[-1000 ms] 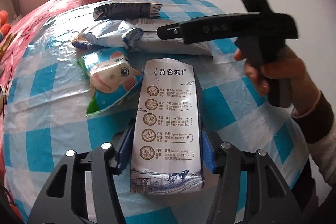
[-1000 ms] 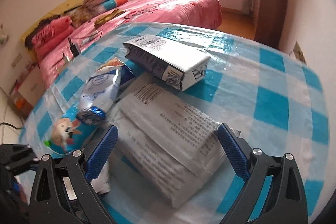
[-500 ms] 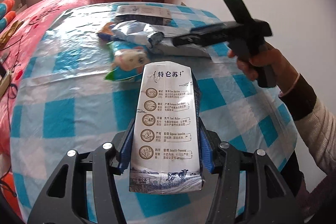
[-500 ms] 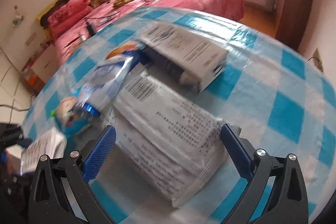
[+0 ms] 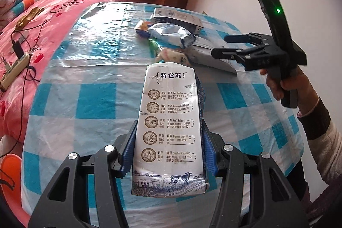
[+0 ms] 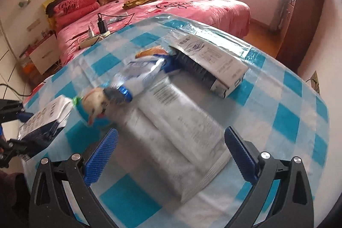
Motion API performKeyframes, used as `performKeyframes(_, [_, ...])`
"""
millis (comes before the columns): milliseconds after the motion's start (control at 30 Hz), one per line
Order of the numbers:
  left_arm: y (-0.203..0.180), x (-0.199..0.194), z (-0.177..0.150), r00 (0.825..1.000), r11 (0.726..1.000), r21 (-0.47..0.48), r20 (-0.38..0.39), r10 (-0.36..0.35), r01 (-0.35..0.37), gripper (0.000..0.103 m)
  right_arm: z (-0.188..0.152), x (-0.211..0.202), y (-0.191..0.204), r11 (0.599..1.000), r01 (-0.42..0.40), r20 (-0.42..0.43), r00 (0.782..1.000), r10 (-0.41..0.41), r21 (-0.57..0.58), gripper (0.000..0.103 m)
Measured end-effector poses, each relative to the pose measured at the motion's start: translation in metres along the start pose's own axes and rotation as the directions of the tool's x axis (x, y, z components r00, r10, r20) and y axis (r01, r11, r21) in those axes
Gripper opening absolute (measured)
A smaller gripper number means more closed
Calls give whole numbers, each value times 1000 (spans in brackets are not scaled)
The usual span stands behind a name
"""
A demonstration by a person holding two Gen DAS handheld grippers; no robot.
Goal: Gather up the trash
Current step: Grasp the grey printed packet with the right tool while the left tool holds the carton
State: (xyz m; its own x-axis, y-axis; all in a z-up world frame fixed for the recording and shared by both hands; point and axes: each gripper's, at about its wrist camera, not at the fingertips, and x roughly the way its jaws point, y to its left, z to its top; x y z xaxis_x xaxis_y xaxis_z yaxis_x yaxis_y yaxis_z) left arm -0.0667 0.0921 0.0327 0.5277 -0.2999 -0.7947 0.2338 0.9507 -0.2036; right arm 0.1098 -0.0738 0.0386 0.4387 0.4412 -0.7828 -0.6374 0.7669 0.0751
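While clamped in left hand-held gripper (image 5: 167, 153): milk carton (image 5: 171, 127), lifted above checkered surface (image 5: 85, 99) | right hand-held gripper (image 6: 171, 149): wide, empty, over grey pouch (image 6: 183, 142) | beyond: crumpled wrappers (image 6: 136, 80), second carton (image 6: 211, 63), pink bed (image 6: 181, 8)

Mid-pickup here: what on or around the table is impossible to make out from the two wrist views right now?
- Right wrist view: print on the grey flat pack is motion-blurred, unreadable.
- Left wrist view: the cartoon snack bag is mostly hidden behind the held milk carton.
- Both views: no trash bin in frame.
- Right wrist view: the left gripper is cut off by the edge.
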Motion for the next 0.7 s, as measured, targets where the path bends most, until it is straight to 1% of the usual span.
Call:
performKeyframes(67, [5,-1,-1,1000,1000,-13,5,3,-3,55,6,13,-3,1000,-13,-34,999,13,-20,99])
performKeyframes(133, [10,0,-2,1000,1000,-26,7,8,-7,55,8,27,-7,998,-53,-81,995,50,-34,99])
performKeyframes(233, [16,0,-3,1000,999,-40,7,13,-13,55,12,34,-13,997,-65,-81,995,61,-45,99])
performKeyframes(300, [20,2,-2,1000,999,-50,4,19,-19,55,15,36,-16,995,-93,-84,992,89,-37,99])
performKeyframes(600, [26,7,-1,999,997,-73,14,34,-33,55,19,50,-14,989,-143,-136,981,135,-48,99])
performKeyframes(700, [27,10,-2,999,996,-80,5,41,-40,55,16,50,-9,989,-127,-136,984,116,-70,99])
